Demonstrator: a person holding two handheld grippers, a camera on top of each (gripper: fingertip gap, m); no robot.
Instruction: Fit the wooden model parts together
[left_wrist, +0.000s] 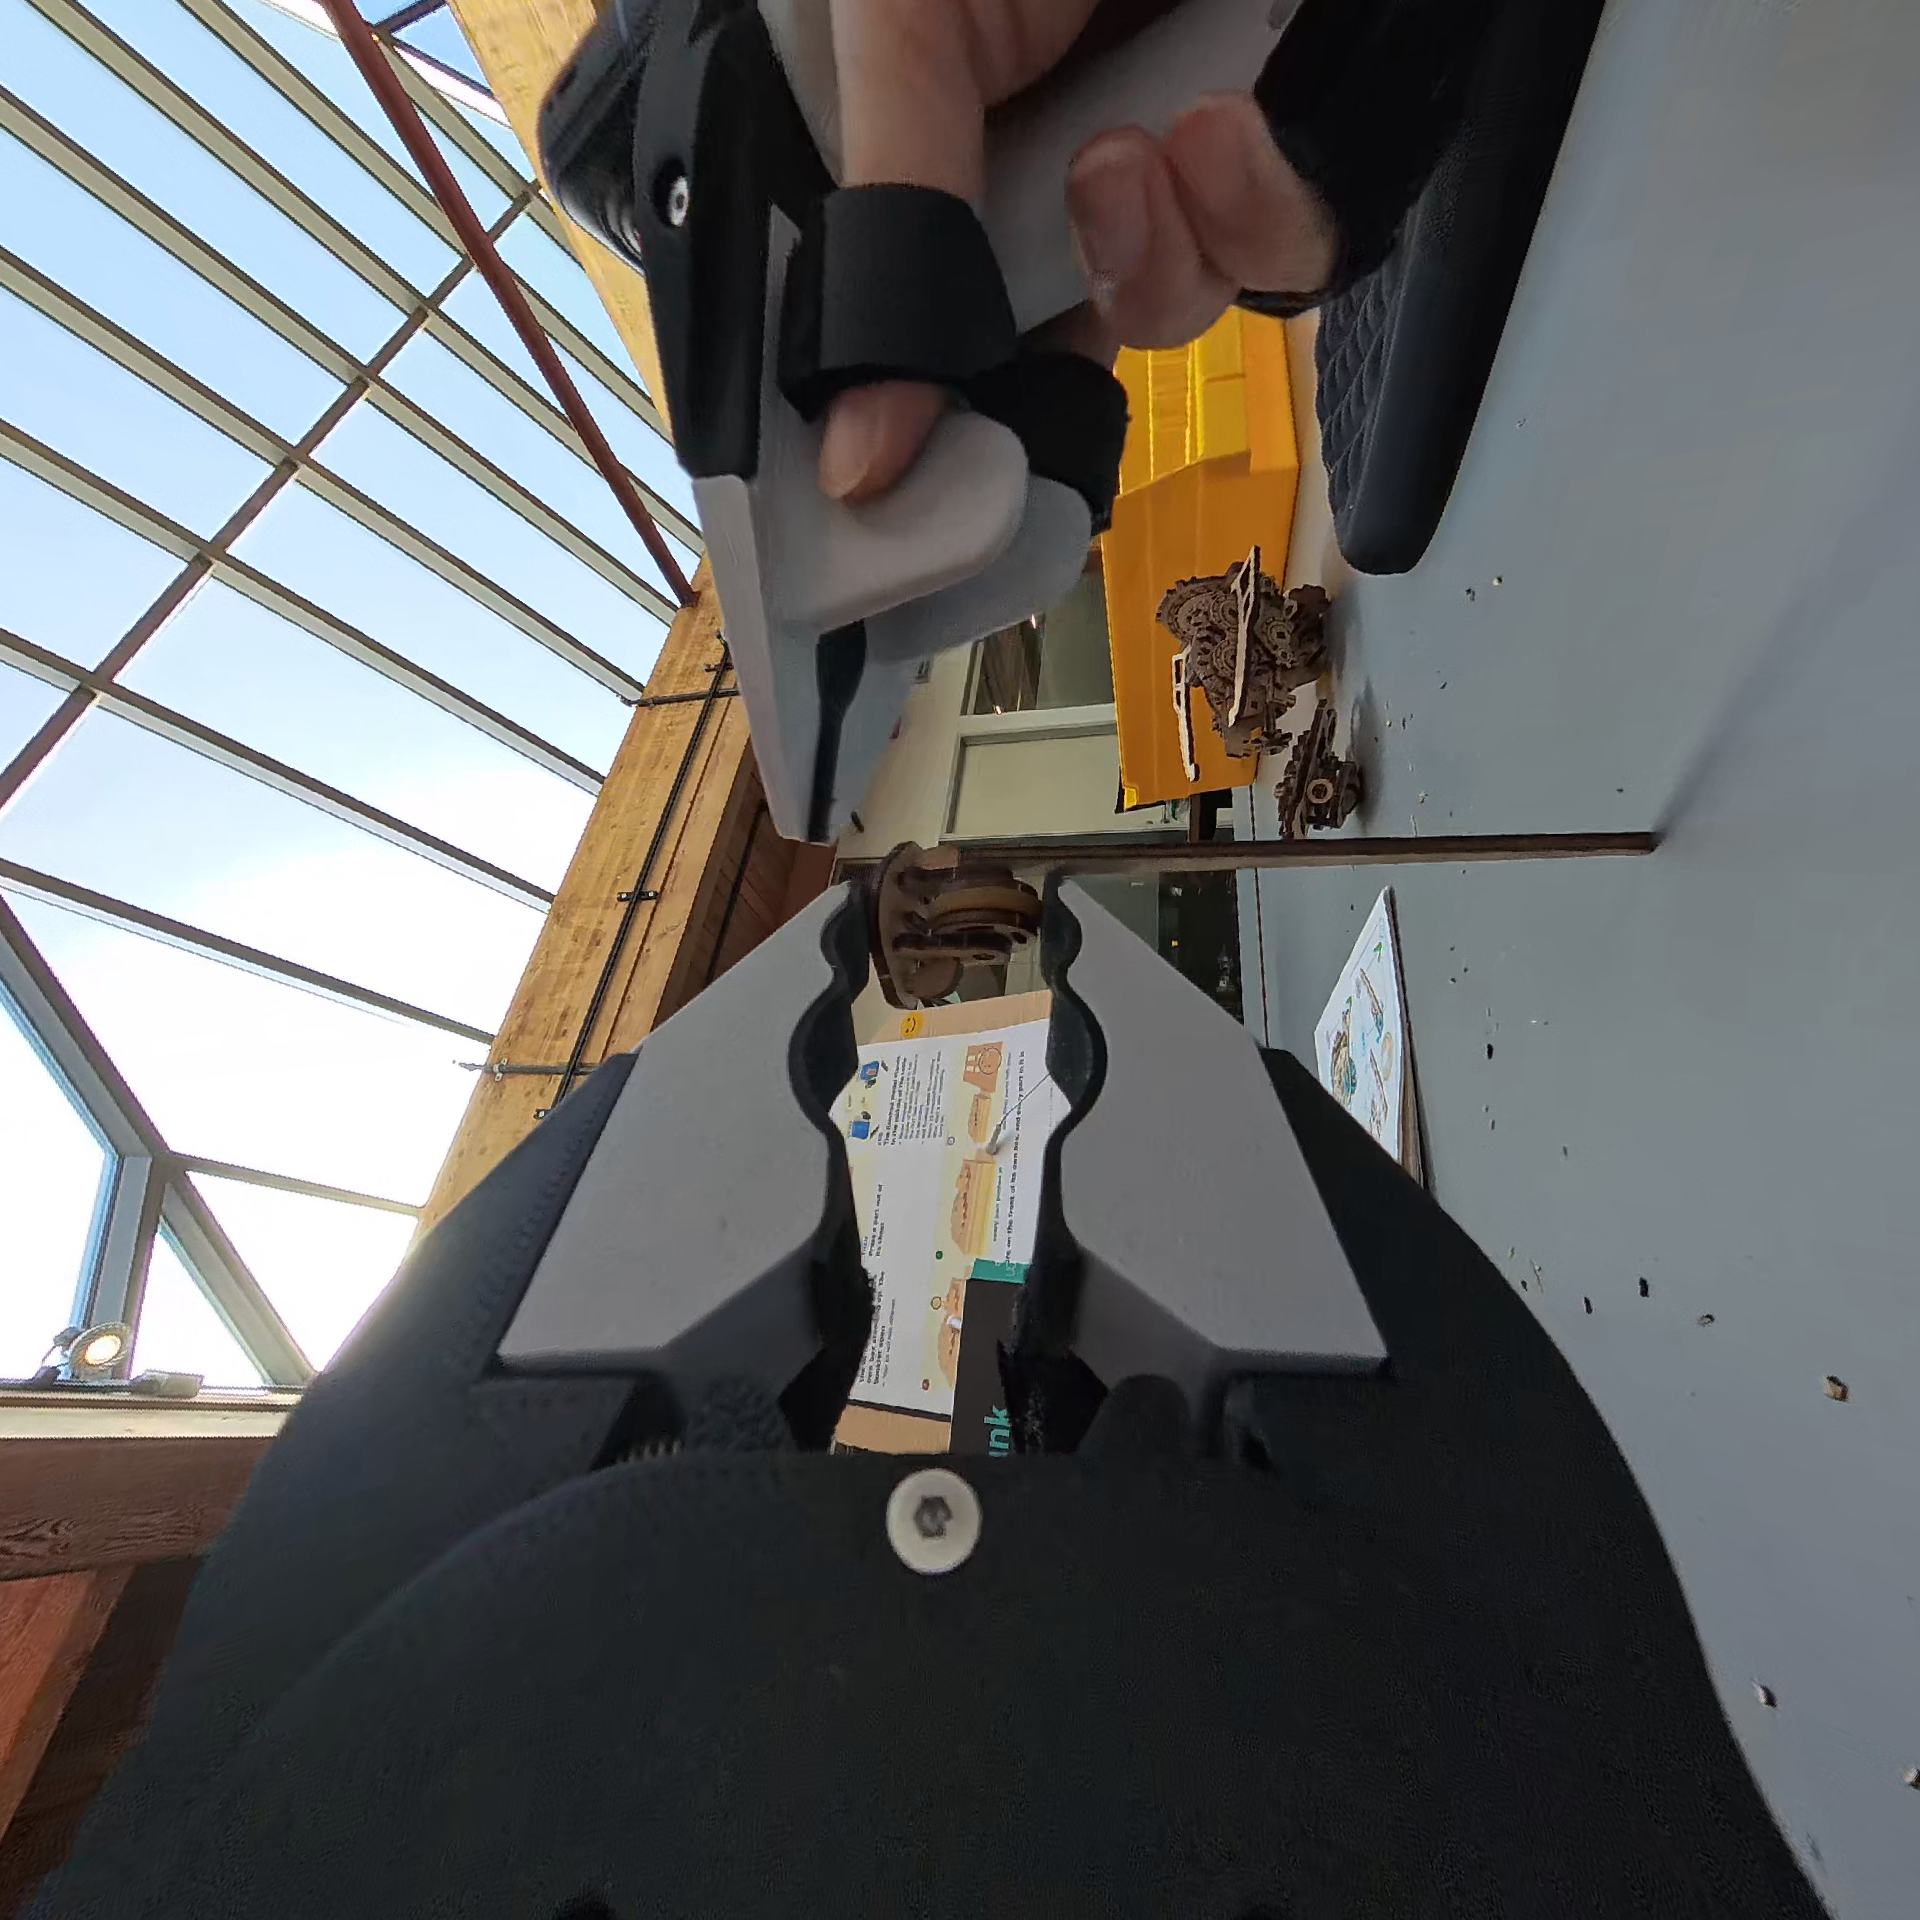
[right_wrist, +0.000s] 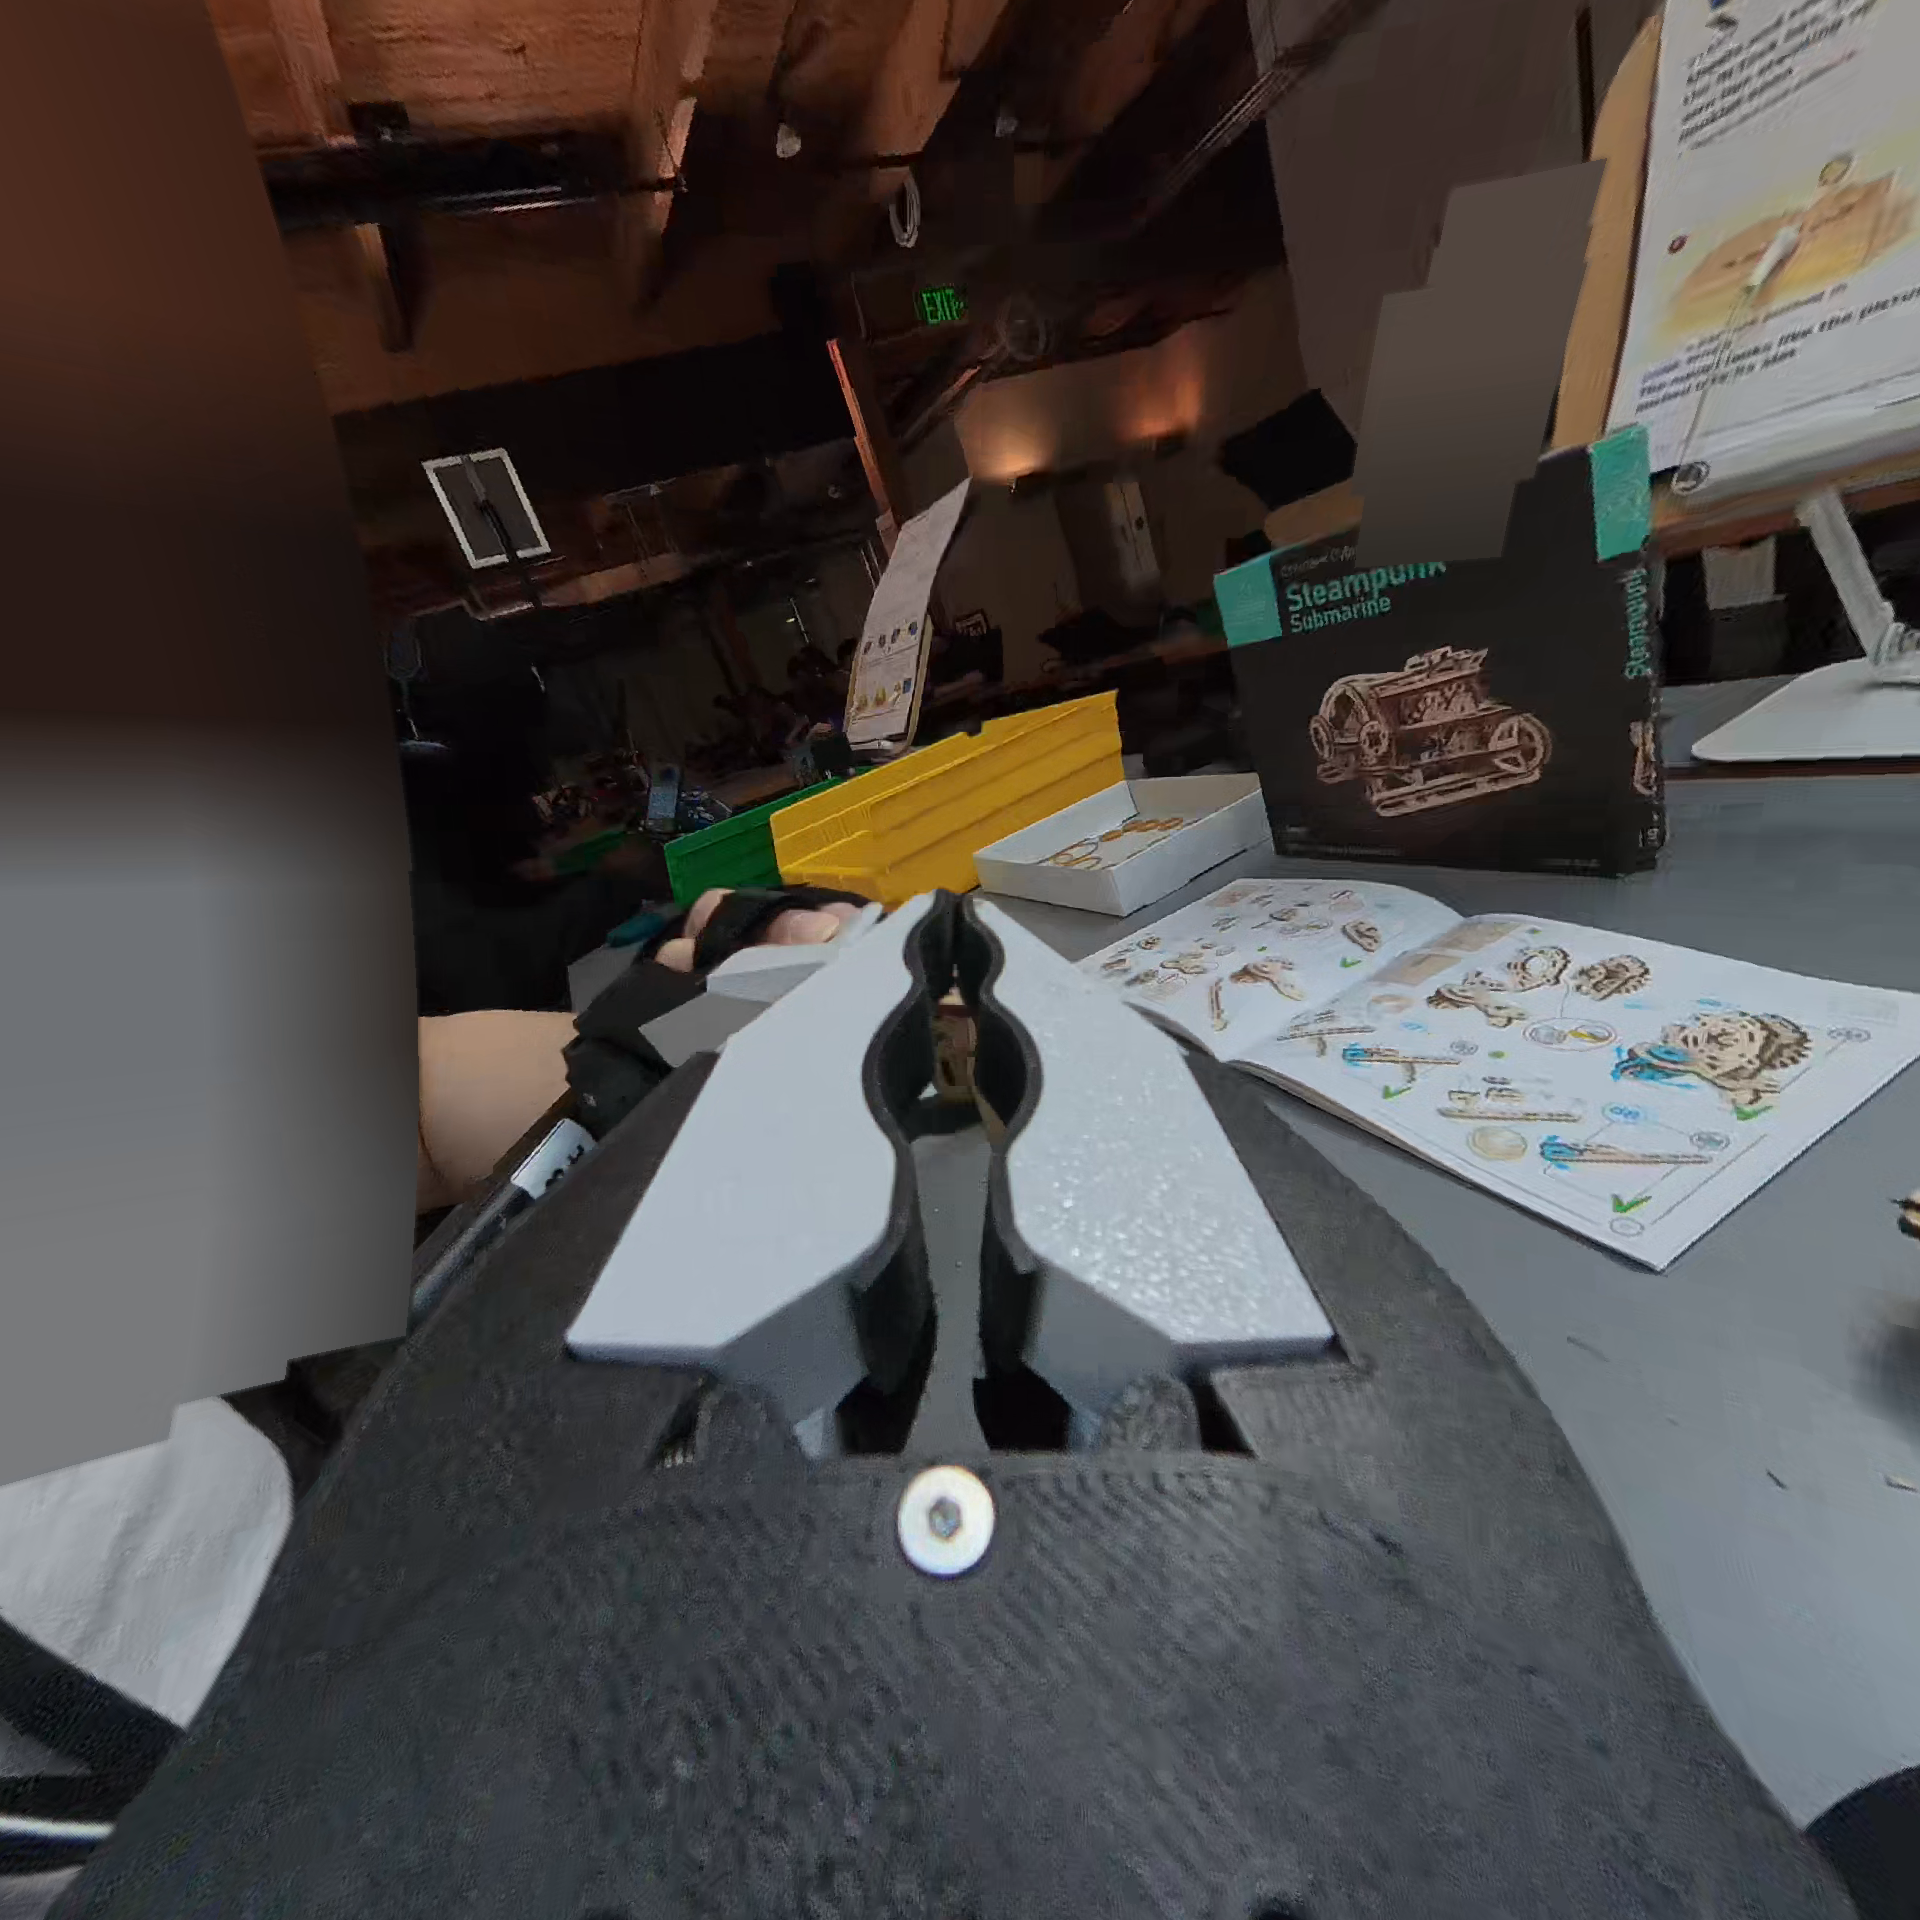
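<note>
**A:** What did the nearest thing in the left wrist view look like?

**B:** The left gripper (left_wrist: 951, 914), grey-fingered on a black body, was clenched on a small round brown wooden model part (left_wrist: 951, 925), pinched at its very tips and held up off the grey table (left_wrist: 1662, 1039). The view was turned on its side, so the table ran down the right edge.

**A:** And the other one?

**B:** The right gripper (right_wrist: 954, 914) had its fingers drawn almost together. A sliver of pale wood showed in the gap behind the tips, but I could not tell whether it was gripped. From the left view, its tips (left_wrist: 821, 821) pointed at the held part, just beside it.

**A:** What lay beyond?

**B:** An open illustrated instruction booklet (right_wrist: 1507, 1039) lay flat on the table. Farther off were a shallow white tray (right_wrist: 1122, 842), a dark model-kit box (right_wrist: 1455, 727) standing upright, and a yellow plastic bin (right_wrist: 935, 800) beside a green one (right_wrist: 727, 852). In the left view, a dark-brown, partly built wooden model (left_wrist: 1236, 655) sat on the table near the yellow bin, well apart from both grippers.
</note>
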